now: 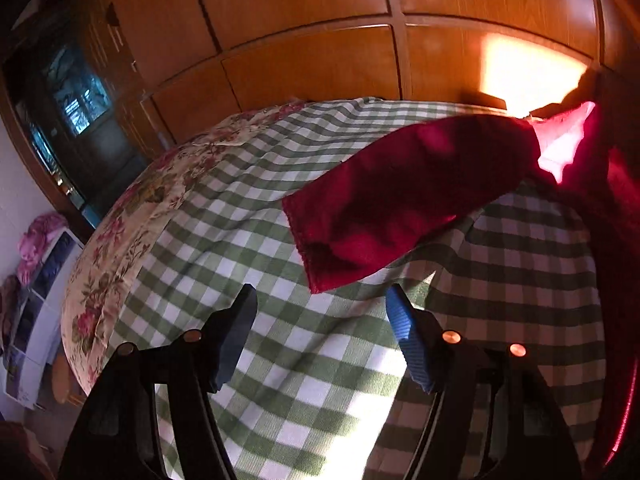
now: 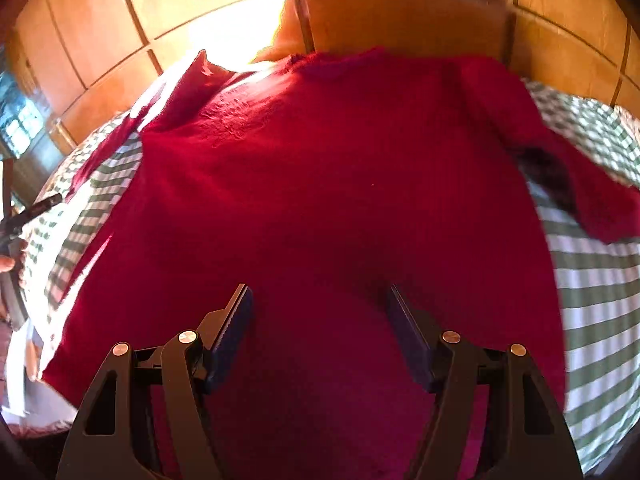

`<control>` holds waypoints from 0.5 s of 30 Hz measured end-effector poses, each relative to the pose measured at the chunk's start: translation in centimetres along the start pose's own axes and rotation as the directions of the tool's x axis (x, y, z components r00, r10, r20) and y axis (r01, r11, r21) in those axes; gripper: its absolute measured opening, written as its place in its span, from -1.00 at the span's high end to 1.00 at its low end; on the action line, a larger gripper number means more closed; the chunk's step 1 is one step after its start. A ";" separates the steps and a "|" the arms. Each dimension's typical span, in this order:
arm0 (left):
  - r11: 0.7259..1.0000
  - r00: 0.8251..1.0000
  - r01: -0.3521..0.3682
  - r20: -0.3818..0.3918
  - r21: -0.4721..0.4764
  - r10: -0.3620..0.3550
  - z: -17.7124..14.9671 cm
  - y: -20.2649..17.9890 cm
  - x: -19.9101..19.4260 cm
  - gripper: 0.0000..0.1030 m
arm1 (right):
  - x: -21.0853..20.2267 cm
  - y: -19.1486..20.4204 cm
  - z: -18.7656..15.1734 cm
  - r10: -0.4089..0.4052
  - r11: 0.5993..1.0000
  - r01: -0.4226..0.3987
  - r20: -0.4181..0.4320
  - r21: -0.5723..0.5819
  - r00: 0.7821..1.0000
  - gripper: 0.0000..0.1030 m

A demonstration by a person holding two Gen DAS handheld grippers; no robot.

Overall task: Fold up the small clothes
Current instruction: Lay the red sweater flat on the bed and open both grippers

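Surface: bed under a green-and-white checked cloth (image 1: 304, 344), filling the lower half of both views; a floral cover (image 1: 132, 220) borders it at 9 o'clock in the left wrist view

Room: wooden panelled wardrobe (image 1: 304, 20) across 12 o'clock in both views, with a bright sun patch on it; a dark glazed door (image 1: 76, 96) at 10 o'clock; a white shelf unit (image 1: 36, 312) with pink bundles at 8 o'clock

Task item: red sweater (image 2: 320, 184), spread flat over the checked cloth, body central in the right wrist view; one sleeve (image 1: 400, 196) stretches out to the left gripper's 1 o'clock

Left gripper (image 1: 320, 308): jaws apart, nothing between them, over bare cloth

Right gripper (image 2: 320, 300): jaws apart, over the sweater body, gripping nothing

Hard to make out: sweater's lower hem, cut off behind the right gripper; far sleeve blurred at 3 o'clock; neckline washed out by glare; shelf contents unclear
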State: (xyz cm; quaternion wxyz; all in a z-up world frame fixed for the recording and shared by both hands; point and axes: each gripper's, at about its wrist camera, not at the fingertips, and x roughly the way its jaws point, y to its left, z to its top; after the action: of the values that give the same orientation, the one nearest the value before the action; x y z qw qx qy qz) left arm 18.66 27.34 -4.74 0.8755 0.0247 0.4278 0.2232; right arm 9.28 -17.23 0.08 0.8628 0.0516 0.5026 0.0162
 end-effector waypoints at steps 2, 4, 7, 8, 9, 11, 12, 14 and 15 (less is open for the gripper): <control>0.999 1.000 -0.002 -0.001 0.036 0.002 0.7 -1.2 1.0 -0.29 | 0.3 0.0 0.1 -0.002 1.000 0.002 -0.001 -0.005 1.000 -0.34; 0.998 1.000 -0.015 -0.005 0.062 0.016 1.6 -1.9 2.4 -0.29 | 0.5 -0.1 0.0 0.001 1.000 -0.001 -0.002 -0.002 1.000 -0.35; 1.000 1.000 0.003 -0.030 0.031 -0.002 2.9 -1.8 4.1 0.20 | 0.8 -0.1 0.0 -0.002 1.000 0.002 -0.001 0.001 1.000 -0.38; 1.000 0.998 0.026 -0.049 0.015 -0.026 3.2 -1.4 4.5 0.67 | 0.9 0.0 -0.1 -0.004 1.000 0.004 0.000 0.000 1.000 -0.41; 0.999 0.997 0.050 -0.060 -0.008 -0.050 3.6 -0.9 4.6 0.85 | 0.8 0.0 -0.1 -0.006 1.000 0.006 0.002 -0.001 1.000 -0.43; 0.995 0.994 0.091 -0.052 -0.041 -0.093 4.1 0.0 3.8 0.92 | 1.0 0.1 -0.1 -0.009 1.000 0.009 0.004 -0.001 1.000 -0.47; 0.992 0.992 0.113 -0.042 -0.053 -0.116 4.4 0.6 2.9 0.92 | 1.0 0.1 0.0 -0.007 1.000 0.007 0.005 0.001 1.000 -0.48; 0.982 0.985 0.171 -0.025 -0.085 -0.173 4.9 2.1 0.7 0.93 | 1.2 0.1 0.1 -0.004 1.000 0.004 0.008 0.004 1.000 -0.51; 0.975 0.980 0.197 -0.017 -0.100 -0.199 5.2 3.0 -0.5 0.93 | 1.2 0.1 0.1 -0.004 1.000 0.004 0.010 0.003 1.000 -0.52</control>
State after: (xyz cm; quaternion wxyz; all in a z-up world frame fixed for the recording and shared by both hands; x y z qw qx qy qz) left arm 21.25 30.55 -0.37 0.8877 -0.0641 0.4284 0.1560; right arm 9.93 -17.04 -0.91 0.8652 0.0522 0.4985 0.0136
